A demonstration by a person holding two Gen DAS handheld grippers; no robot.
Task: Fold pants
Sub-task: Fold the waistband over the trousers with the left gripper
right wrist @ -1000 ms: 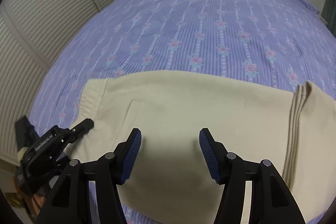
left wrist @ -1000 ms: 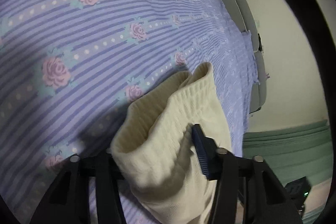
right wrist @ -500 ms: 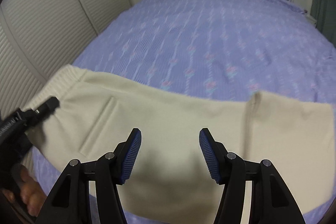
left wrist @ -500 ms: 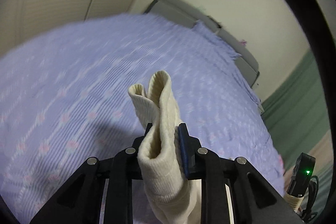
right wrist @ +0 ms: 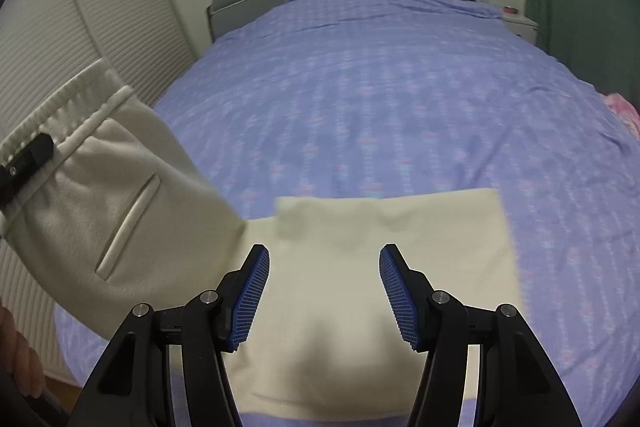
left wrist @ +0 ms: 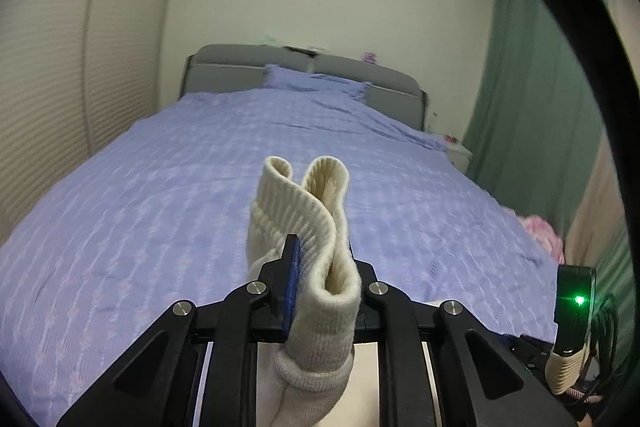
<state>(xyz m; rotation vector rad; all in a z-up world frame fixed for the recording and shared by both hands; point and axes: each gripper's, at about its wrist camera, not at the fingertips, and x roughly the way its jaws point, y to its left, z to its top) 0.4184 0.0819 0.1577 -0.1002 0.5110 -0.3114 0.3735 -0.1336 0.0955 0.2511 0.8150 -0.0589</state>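
Note:
Cream pants [right wrist: 360, 287] lie across the near edge of the bed [right wrist: 380, 87]. Their ribbed waistband [left wrist: 308, 195] is bunched and lifted off the cover, and my left gripper [left wrist: 322, 257] is closing its jaws on it, pads pressing the fabric. In the right wrist view that raised waistband end [right wrist: 80, 131], with a slit pocket, hangs at the left, and one of the left gripper's fingers [right wrist: 34, 153] shows on it. My right gripper [right wrist: 324, 291] hovers open over the flat part of the pants with nothing between its pads.
The bed has a lilac flowered cover, a grey headboard [left wrist: 248, 67] and a pillow [left wrist: 316, 83]. Louvred doors [right wrist: 80, 7] run along the left, a green curtain [left wrist: 540, 107] and a white nightstand [right wrist: 520, 23] on the right. A pink cloth [right wrist: 624, 111] lies at the bed's right edge.
My left gripper closed on the waistband, rolled upright and rose, lifting that end off the bed. The right gripper pulled back and up, still open over the pants.

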